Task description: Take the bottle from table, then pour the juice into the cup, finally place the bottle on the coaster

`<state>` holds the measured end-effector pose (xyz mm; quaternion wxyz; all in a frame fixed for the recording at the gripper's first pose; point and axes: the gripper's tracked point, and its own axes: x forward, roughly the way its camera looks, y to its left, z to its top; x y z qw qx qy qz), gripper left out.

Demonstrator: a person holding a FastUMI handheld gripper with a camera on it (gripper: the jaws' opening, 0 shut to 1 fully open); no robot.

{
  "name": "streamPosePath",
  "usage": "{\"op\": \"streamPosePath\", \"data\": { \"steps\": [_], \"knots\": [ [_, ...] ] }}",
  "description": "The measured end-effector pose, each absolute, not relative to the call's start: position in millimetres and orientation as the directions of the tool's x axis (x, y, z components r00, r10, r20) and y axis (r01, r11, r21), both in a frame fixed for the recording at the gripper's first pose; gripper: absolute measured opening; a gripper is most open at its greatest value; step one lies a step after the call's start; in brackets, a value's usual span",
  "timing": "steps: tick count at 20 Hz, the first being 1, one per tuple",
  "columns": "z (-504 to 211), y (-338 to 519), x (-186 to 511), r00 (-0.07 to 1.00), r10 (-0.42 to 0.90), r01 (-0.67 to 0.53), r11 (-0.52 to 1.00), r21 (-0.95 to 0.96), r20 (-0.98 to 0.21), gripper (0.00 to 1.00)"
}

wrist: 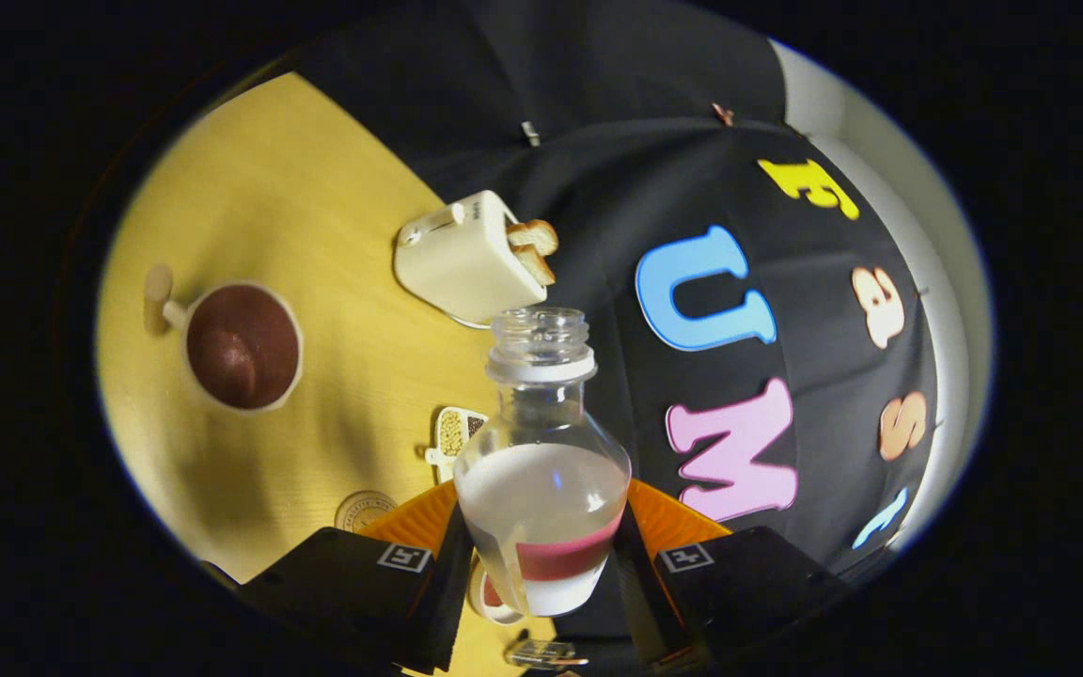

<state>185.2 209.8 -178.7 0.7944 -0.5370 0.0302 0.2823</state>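
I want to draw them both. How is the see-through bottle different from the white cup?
The clear plastic bottle is held between the gripper fingers; the white cup with a brown inside sits on the yellow table. The bottle's neck is narrow, the cup's mouth wide. Both are open on top.

recording booth, cloth wall [598,169], toaster [457,259]

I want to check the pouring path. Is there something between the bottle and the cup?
Nothing visible stands between them. The gripper is shut on the bottle, whose open mouth is uncapped. Bare table lies between it and the cup. The toaster sits off that line, farther back.
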Motion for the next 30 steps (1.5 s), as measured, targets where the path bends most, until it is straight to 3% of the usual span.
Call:
{"op": "streamPosePath", "data": {
  "steps": [7, 12, 21, 30],
  "knots": [
    [-177.3, 199.7, 212.6, 0.836, 0.444, -0.548, 0.63, -0.55, -0.323, 0.73],
    [-181.3, 191.0, 230.0, 0.845, 0.468, -0.532, 0.776, -0.338, -0.257, 0.73],
    [-243.3, 174.2, 258.4, 0.834, 0.46, -0.491, 0.871, -0.029, -0.304, 0.74],
    [-300.9, 175.3, 259.0, 0.817, 0.465, -0.489, 0.872, 0.017, -0.342, 0.75]
  ]
}}
